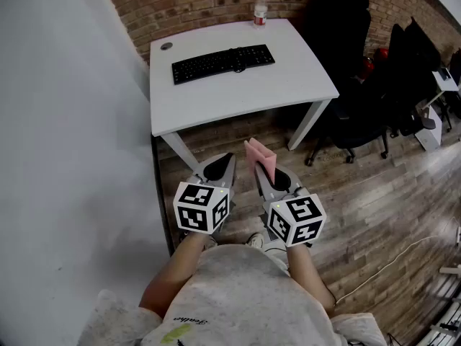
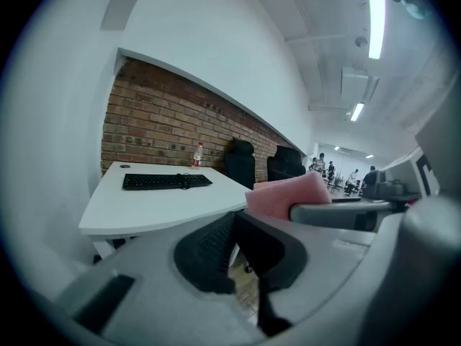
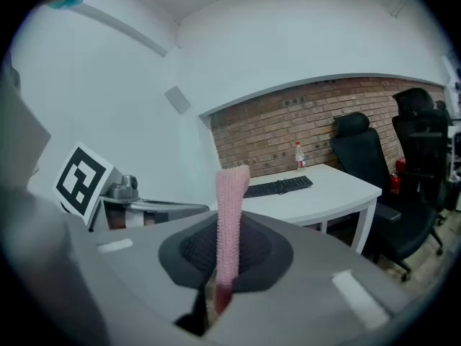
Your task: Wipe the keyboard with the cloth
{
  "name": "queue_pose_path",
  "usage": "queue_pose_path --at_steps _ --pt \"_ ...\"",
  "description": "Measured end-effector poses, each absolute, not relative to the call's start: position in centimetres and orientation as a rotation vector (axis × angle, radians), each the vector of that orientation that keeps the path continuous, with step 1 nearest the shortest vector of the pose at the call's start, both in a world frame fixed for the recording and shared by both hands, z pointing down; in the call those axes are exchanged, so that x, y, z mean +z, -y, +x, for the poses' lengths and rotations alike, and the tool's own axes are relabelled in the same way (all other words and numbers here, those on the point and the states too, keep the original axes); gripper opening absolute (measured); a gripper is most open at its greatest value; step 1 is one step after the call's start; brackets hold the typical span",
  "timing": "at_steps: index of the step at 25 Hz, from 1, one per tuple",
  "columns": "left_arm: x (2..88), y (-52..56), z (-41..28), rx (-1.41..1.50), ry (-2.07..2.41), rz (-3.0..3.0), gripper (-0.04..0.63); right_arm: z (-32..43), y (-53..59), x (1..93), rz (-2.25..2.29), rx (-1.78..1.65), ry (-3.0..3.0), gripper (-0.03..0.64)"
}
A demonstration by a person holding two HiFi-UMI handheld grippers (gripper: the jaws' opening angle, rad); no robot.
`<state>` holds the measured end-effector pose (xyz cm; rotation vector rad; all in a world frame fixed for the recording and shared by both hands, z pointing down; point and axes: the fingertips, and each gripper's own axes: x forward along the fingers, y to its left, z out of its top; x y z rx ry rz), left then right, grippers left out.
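Keyboard [image 1: 223,63] lies on the white table [image 1: 238,103] ahead of me, long axis left to right, its right end angled slightly toward the brick wall [image 1: 194,6]. My left gripper [image 1: 225,161] is closed on nothing. My right gripper [image 1: 262,180] pinches the pink cloth [image 1: 259,157] (standing upright from the jaws), short of the table. A bottle [image 1: 260,10] stands at the table's far edge; black chairs [image 1: 346,42] crowd the right.
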<state>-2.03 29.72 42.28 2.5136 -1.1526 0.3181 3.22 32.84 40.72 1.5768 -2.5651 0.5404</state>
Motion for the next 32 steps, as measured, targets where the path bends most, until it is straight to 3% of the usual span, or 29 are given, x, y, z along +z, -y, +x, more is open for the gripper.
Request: queue_pose_path --at_steps 17,32 --pt "44.0 -28.8 3.8 0.323 1.241 2.453 -0.011 8.4 -32.0 43.0 1.410 0.574 2.632 0.023" --pt "44.0 -18.7 2.7 0.291 1.283 2.428 -0.011 7.1 -22.8 43.3 1.339 0.551 2.638 0.023"
